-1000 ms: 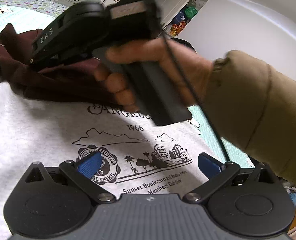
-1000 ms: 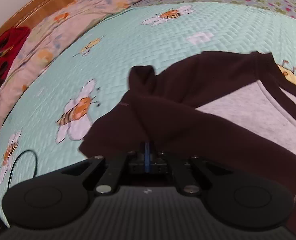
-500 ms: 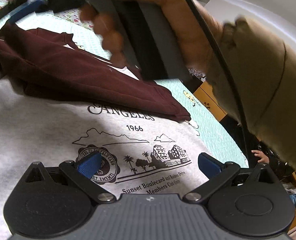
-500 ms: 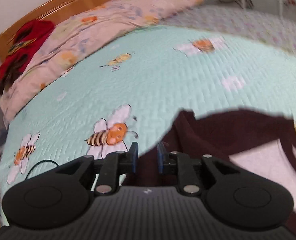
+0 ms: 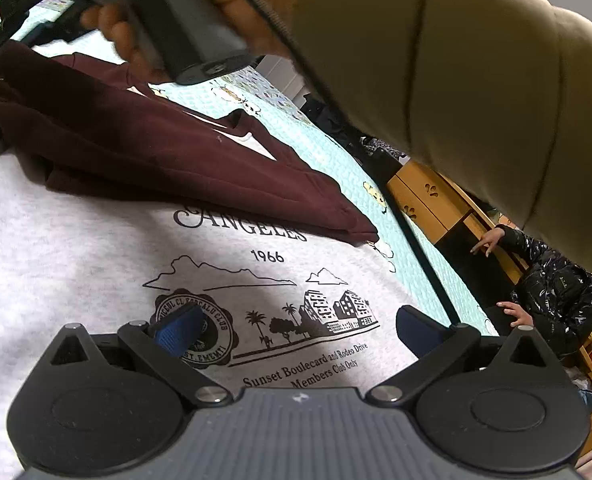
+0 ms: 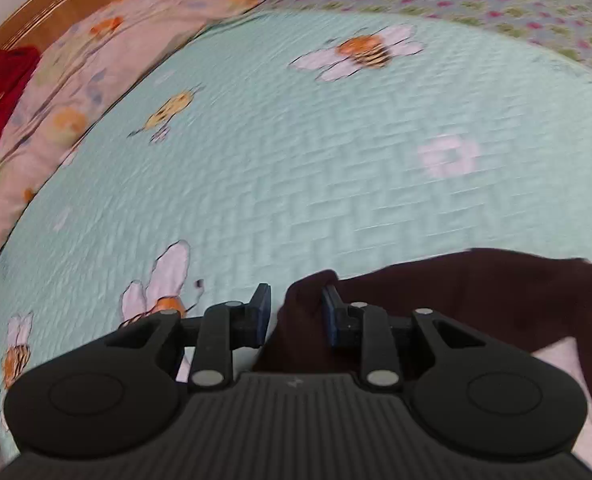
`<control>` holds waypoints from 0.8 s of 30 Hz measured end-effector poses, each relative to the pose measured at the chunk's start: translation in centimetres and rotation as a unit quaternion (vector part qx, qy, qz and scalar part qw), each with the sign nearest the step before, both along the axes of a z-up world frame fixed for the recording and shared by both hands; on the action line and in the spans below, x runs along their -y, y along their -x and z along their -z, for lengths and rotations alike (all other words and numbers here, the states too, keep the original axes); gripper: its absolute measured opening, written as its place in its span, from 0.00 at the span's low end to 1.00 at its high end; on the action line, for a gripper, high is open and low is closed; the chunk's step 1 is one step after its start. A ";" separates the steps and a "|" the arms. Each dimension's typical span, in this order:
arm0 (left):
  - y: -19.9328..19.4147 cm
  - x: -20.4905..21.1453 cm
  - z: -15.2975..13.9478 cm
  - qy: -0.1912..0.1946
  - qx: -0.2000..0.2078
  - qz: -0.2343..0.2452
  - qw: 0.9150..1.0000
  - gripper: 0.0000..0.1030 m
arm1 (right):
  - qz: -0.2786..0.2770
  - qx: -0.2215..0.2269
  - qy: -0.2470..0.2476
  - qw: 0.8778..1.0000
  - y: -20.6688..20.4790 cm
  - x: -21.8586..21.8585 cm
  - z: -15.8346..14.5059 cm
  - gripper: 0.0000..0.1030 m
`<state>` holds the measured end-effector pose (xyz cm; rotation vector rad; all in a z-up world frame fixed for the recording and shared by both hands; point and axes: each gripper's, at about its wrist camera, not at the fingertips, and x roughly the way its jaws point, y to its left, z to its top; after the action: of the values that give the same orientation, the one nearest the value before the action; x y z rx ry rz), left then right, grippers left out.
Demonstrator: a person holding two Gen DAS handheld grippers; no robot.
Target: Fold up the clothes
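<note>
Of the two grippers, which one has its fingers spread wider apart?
The left gripper: its blue fingers stand far apart over the grey sweatshirt. The right gripper is open too, but with a narrower gap, beside the maroon sleeve.

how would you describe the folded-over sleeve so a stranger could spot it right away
On the mint quilted bedspread with bee prints lies a light grey printed sweatshirt. Across its chest, just above the black lettering, rests the dark maroon sleeve, its ribbed cuff pointing toward the wooden bedside cabinet. It is the only dark band crossing the pale grey front.
</note>
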<state>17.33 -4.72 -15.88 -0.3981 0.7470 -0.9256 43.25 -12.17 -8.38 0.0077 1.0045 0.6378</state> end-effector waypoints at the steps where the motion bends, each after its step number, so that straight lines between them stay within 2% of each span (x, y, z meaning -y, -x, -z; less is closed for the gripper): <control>1: 0.0 0.0 0.0 0.001 -0.001 0.000 1.000 0.99 | -0.006 0.011 0.001 1.000 0.1 -0.3 0.0 0.11; 3: -0.1 -0.1 0.1 0.002 -0.002 0.000 1.000 0.99 | -0.003 0.026 -0.005 1.000 0.3 -0.2 0.0 0.10; 6: -0.2 -0.2 0.1 0.005 -0.003 0.000 1.000 0.99 | 0.035 0.076 -0.028 0.996 1.4 1.5 -1.1 0.11; 8: -0.2 -0.2 0.1 0.007 -0.005 0.000 1.000 0.99 | 0.074 0.121 -0.049 0.989 3.1 3.1 -2.8 0.20; 10: -0.3 -0.6 0.0 0.014 -0.010 0.003 1.000 0.99 | 0.071 0.141 -0.049 0.986 5.5 3.7 -4.0 0.47; 12: -0.4 -0.9 -0.1 0.021 -0.015 0.006 1.000 0.99 | 0.044 0.144 -0.042 0.988 8.3 4.0 -4.7 0.50; 14: -0.5 -1.2 -0.1 0.029 -0.020 0.009 0.999 0.99 | 0.017 0.160 0.010 0.987 11.2 3.4 -4.2 0.47; 17: -0.6 -1.7 -0.3 0.040 -0.027 0.013 0.999 0.99 | -0.024 0.199 0.108 0.974 15.0 2.4 -3.0 0.47; 21: 0.0 -2.9 -1.0 0.030 -0.022 0.039 0.999 0.99 | -0.064 0.203 0.134 0.968 18.1 2.5 -1.9 0.44; 24: 0.9 -3.9 -0.9 0.009 -0.025 0.065 0.998 0.99 | -0.125 0.253 0.180 0.942 20.9 0.8 -1.3 0.46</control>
<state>16.46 -0.77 -14.95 -0.3936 0.8187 -1.0475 22.35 -12.97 -7.04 -0.5881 0.6099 0.6340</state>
